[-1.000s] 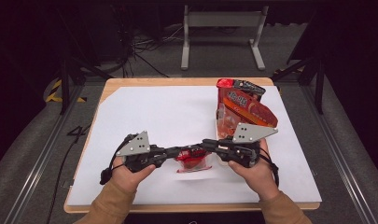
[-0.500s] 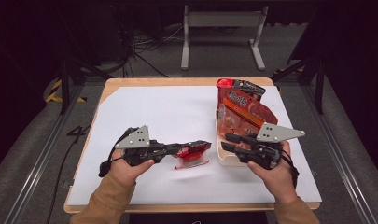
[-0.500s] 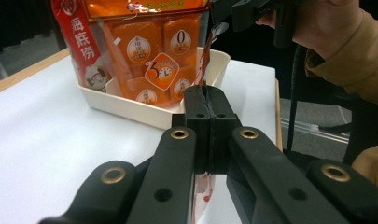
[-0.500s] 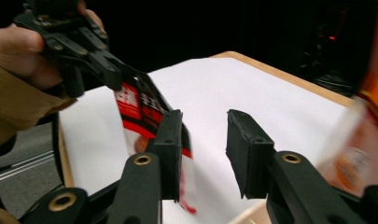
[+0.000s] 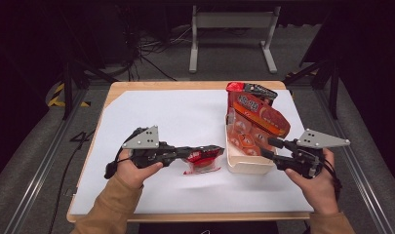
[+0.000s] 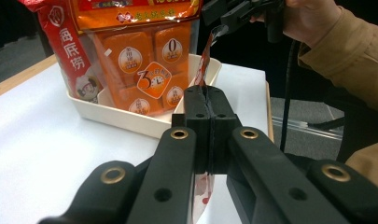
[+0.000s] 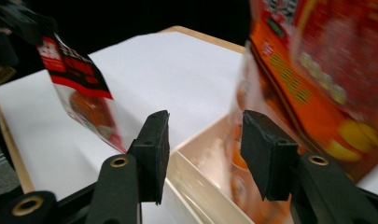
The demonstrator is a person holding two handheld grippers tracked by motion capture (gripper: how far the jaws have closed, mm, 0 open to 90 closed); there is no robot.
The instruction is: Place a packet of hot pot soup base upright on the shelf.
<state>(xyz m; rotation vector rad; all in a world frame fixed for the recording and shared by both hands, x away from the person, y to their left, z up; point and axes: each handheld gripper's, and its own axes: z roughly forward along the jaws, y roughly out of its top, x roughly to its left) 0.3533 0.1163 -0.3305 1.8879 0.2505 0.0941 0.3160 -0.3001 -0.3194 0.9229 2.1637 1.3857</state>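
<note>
Now carrying the sachet to the tray

We pinch the small red sachet (image 5: 201, 160) in our left gripper (image 5: 212, 148), near the table's front edge beside the cream tray (image 5: 248, 167). Our right gripper (image 5: 270, 147) gapes empty at the tray's right wall. Next, probably lift it in.

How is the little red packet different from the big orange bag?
The small red packet is clamped in the left gripper above the table; the big orange bag stands leaning in the cream tray. The packet is much smaller than the bag. Both are shiny printed pouches.
</note>
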